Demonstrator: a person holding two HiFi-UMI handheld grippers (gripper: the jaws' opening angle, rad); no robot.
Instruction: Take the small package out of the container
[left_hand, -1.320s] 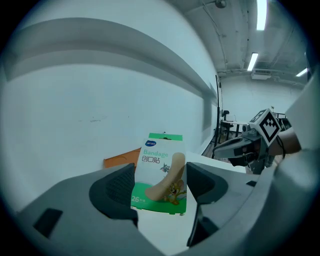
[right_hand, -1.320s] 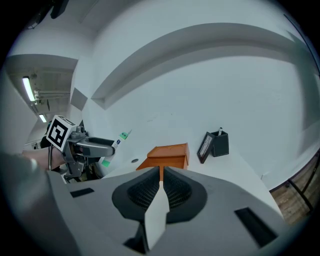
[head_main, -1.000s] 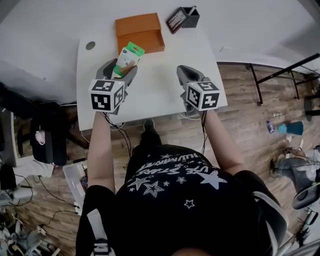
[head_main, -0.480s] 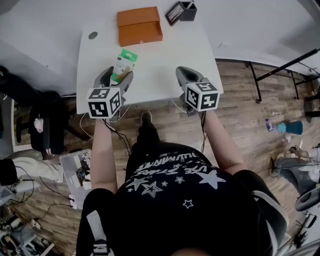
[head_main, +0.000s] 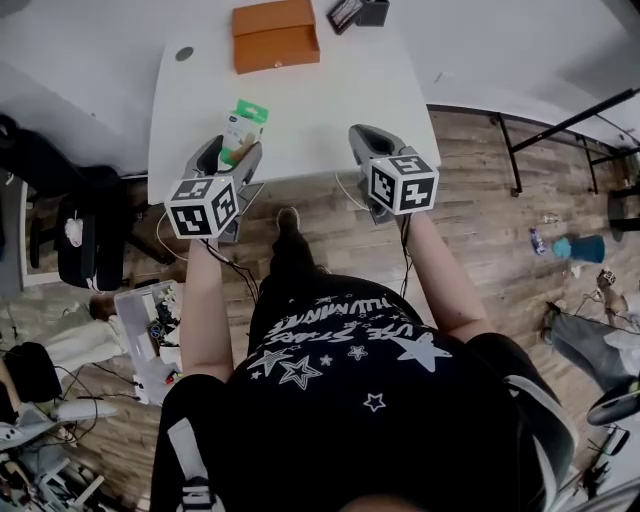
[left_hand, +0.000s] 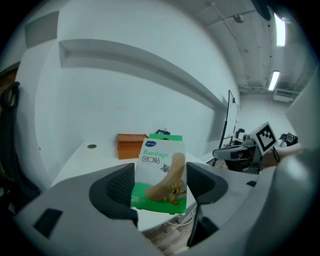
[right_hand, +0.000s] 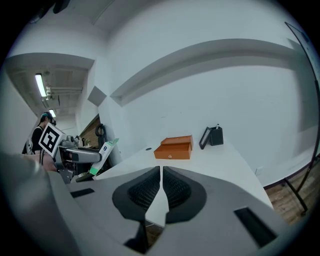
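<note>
**Bandage pack out of the box, gripped in the left tongs**

The white counter is carrying an orange box at its far side, and everything else is being placed from that box. A person in a black shirt printed with stars is standing on the wooden floor on the near side of the box, past the counter's near edge, holding a pair of tongs in each hand.

The left tongs are hovering over the counter's near edge, well apart from the box and a little to its left. They are clamping a small green-and-white bandage pack, pressing it from both sides. The pack is standing upright between them, its top pointing toward the box, and it is clear of the box altogether.

The right tongs are hovering to the near right of the box, also over the counter's near edge. They are clenched tight on nothing, pad against pad.

A black holder is standing just to the right of the box, and a small round grommet is sitting in the counter to the box's left.
</note>
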